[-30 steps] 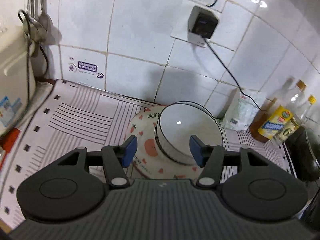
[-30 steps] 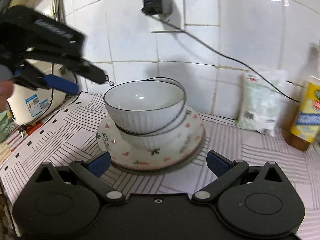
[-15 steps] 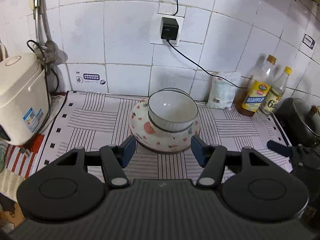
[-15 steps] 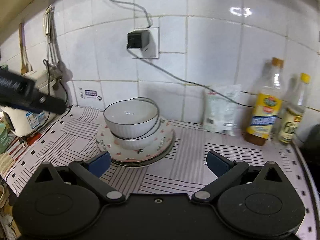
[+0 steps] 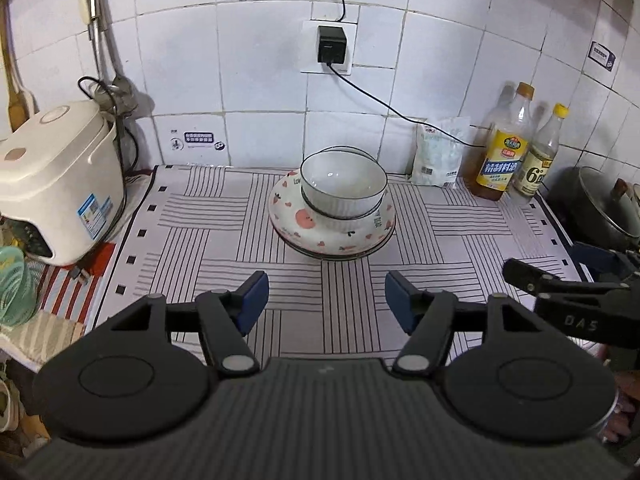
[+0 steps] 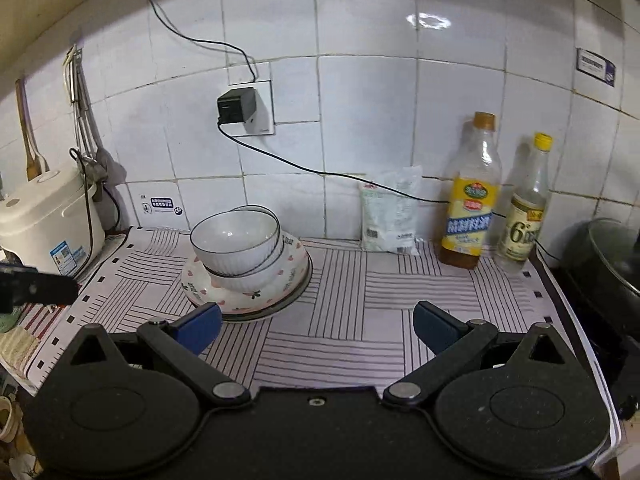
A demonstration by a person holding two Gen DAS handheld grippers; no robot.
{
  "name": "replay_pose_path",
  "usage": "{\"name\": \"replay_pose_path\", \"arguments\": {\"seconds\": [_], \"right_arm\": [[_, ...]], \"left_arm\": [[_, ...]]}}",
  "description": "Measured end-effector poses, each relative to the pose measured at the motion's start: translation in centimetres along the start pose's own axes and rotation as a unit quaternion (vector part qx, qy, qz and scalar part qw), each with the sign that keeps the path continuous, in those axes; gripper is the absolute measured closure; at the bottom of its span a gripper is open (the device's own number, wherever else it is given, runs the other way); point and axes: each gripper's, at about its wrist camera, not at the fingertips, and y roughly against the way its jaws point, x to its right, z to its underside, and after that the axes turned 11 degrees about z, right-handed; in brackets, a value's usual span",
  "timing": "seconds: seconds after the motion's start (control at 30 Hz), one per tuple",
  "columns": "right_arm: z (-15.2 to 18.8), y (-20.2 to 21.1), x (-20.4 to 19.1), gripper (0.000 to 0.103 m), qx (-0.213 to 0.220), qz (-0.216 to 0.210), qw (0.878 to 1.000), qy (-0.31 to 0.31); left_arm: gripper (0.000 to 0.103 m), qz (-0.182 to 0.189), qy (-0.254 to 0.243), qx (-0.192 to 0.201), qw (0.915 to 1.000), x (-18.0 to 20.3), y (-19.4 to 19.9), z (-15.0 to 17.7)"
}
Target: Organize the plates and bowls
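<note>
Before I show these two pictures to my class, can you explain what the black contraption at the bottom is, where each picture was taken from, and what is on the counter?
Each black contraption is a hand-held gripper with two blue-tipped fingers; a person holds one in each hand, with a camera on each looking forward. One picture comes from the left gripper, the other from the right gripper. Both are open and hold nothing. On the striped mat stands a stack: two white bowls nested on patterned plates. Around it are a rice cooker, two bottles, a white bag and a dark pot.
</note>
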Motion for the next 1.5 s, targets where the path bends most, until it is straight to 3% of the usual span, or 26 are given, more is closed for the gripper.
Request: {"name": "replay_pose_path", "arguments": {"seconds": [0.13,0.27,0.4,0.5,0.87,1.5], "right_arm": [[0.0,1.2,0.6,0.000,-0.026,0.020,0.999,-0.011],[-0.1,2.3,1.0,0.000,-0.041,0.038,0.998,-0.021],[0.0,2.8,0.8,0.000,-0.054,0.062,0.997,-0.008],[0.3,3.0,0.8,0.000,-0.050,0.070,0.996,-0.005],[0.4,5.4,0.1,0.000,-0.012,0.075,0.997,-0.003],[1.2,5.6,-0.9,0.000,-0.024,0.081,0.996,0.011]], "left_arm": [[0.038,-0.011,0.006,0.005,0.9999,0.3,0.6,0.6],[0.030,-0.022,0.004,0.012,0.9997,0.7,1.2,1.0],[0.014,-0.026,0.000,0.023,0.9994,1.1,1.7,1.3],[0.007,-0.031,-0.008,0.032,0.9990,1.4,1.9,1.5],[0.004,-0.047,0.003,0.047,0.9978,1.2,2.7,2.2],[0.004,-0.065,-0.022,0.054,0.9962,1.9,3.7,3.3]]}}
